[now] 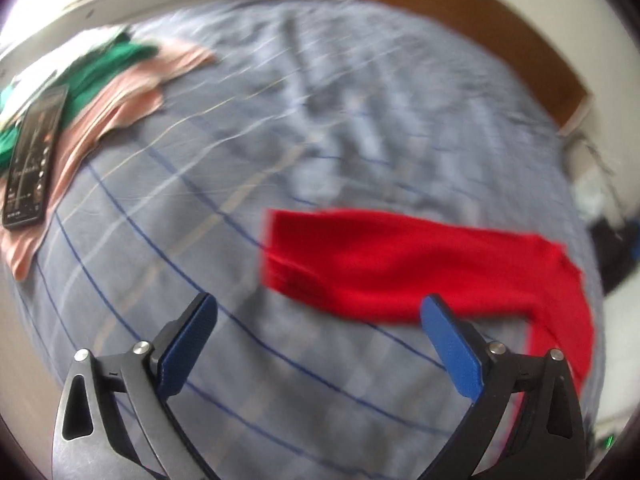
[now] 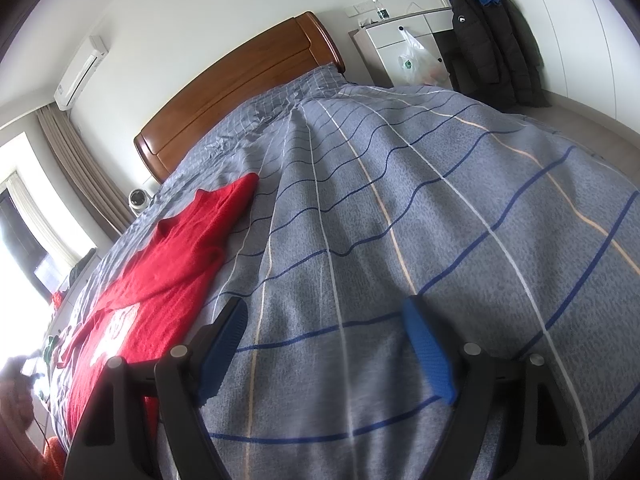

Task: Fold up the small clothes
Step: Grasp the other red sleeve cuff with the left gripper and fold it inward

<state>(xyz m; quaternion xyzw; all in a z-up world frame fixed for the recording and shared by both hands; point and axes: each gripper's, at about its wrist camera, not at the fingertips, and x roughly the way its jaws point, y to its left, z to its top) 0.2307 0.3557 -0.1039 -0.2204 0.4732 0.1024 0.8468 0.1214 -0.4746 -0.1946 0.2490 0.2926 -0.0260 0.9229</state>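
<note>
Left gripper (image 1: 318,312): blue-padded jaws spread wide, nothing between them, hanging over the bed's grey-blue checked duvet (image 1: 320,128). Left wrist view is motion-blurred, so fine detail is lost.

Right gripper (image 2: 324,320): blue-padded jaws also wide apart, empty, angled down over bare duvet. This view is sharp.

Task item: red knitted sweater (image 1: 420,268), lying flat on the duvet. In the left wrist view it sits just beyond the gripper, to the right; one part runs down behind the right-hand finger, and I cannot tell whether they touch. In the right wrist view the same red sweater (image 2: 172,256) lies along the left side of the bed, one sleeve reaching up toward the headboard, a white print near its lower end. It passes beside and behind the left-hand finger of the right gripper, not between the jaws.

Other stuff on the bed, left wrist view, far left edge: pink cloth (image 1: 120,104) spread flat, green garment (image 1: 108,64) on top of it, black smartphone (image 1: 34,156) resting over both.

Room, right wrist view: brown wooden headboard (image 2: 240,84), white wall air conditioner (image 2: 82,72), white dresser (image 2: 404,44) with a plastic bag hanging from it, dark jacket (image 2: 492,44) hanging beside it.
</note>
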